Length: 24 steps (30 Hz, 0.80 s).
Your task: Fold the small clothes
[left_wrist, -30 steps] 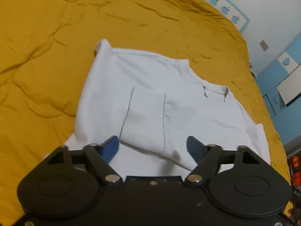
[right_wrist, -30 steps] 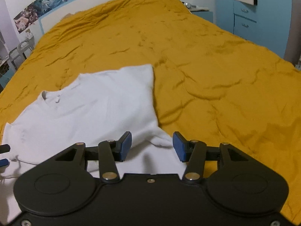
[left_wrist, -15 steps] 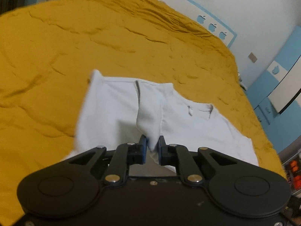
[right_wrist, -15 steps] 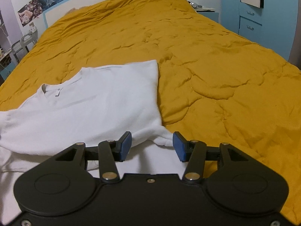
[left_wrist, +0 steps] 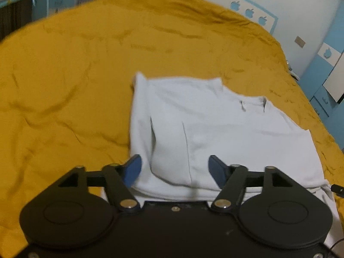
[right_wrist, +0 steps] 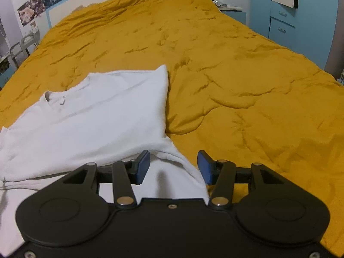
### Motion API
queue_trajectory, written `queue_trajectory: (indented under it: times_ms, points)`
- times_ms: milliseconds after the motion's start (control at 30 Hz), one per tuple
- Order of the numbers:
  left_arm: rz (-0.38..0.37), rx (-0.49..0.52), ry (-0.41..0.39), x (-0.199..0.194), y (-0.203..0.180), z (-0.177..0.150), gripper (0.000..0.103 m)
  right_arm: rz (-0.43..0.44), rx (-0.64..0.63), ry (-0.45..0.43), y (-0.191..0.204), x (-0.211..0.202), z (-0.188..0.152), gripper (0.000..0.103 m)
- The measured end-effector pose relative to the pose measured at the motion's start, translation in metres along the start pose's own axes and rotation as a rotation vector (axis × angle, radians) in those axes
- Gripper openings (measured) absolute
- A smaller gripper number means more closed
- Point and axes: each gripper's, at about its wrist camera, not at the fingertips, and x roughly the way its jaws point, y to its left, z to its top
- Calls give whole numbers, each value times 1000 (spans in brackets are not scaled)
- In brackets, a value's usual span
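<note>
In my left wrist view the mustard bedspread (left_wrist: 64,86) fills the left half, and the white T-shirt (left_wrist: 215,129) lies centre to right, one sleeve folded in over its body. My left gripper (left_wrist: 175,169) sits low at centre, its jaws opening over the sleeve without gripping it. In my right wrist view the shirt lies lower left, and my right gripper (right_wrist: 173,166) stands partly open above its edge, clamping nothing.

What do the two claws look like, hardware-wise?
Both match: the left claw and right claw have a black body with two round raised discs, black linkage arms on silver pivot pins, and blue pads on the fingers. No markings, cables or sleeves legible.
</note>
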Motion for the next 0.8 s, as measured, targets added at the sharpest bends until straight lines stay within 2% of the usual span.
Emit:
queue_trajectory:
  times_ms: [133, 267, 367, 467, 633, 800]
  points:
    - [-12, -6, -29, -6, -1, 10, 72, 18, 11, -32, 3, -5, 5, 50]
    - [-97, -45, 1, 6, 0, 3, 72, 92, 20, -48, 16, -3, 8, 50]
    - [-65, -39, 48, 24, -3, -4, 72, 124, -17, -47, 31, 6, 8, 50]
    - [-30, -47, 98, 40, 3, -14, 73, 117, -15, -9, 37, 24, 5, 50]
    - [-32, -7, 98, 43, 5, -20, 74, 83, -15, 37, 31, 47, -2, 50]
    - [-30, -7, 116, 38, -5, -5, 74, 77, -6, 41, 30, 41, -2, 50]
